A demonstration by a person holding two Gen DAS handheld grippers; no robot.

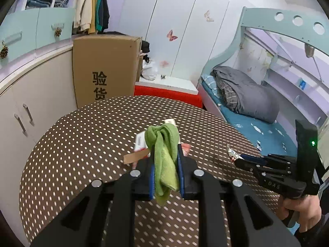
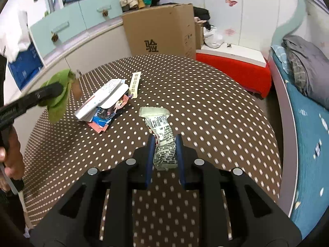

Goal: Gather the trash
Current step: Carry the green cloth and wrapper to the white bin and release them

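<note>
Two hand-held grippers clamped: left (image 1: 165, 154) on fuzzy green cloth (image 1: 164, 156), right (image 2: 164, 144) on crinkled printed wrapper (image 2: 162, 135).

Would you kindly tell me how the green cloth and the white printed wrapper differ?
The green cloth is soft, plain and droops limp from the left tongs; the white printed wrapper is crinkly, barcoded and sticks out stiffly from the right tongs. Both are clamped above the dotted table.

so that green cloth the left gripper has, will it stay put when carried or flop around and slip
The green cloth likely flops: it droops in loose folds above and below the left gripper. It probably weighs little, since a narrow pinch bears the whole bundle. Slipping seems unlikely; the fabric looks fuzzy and the pads press it from both sides, though a free corner could drag across the table.
</note>
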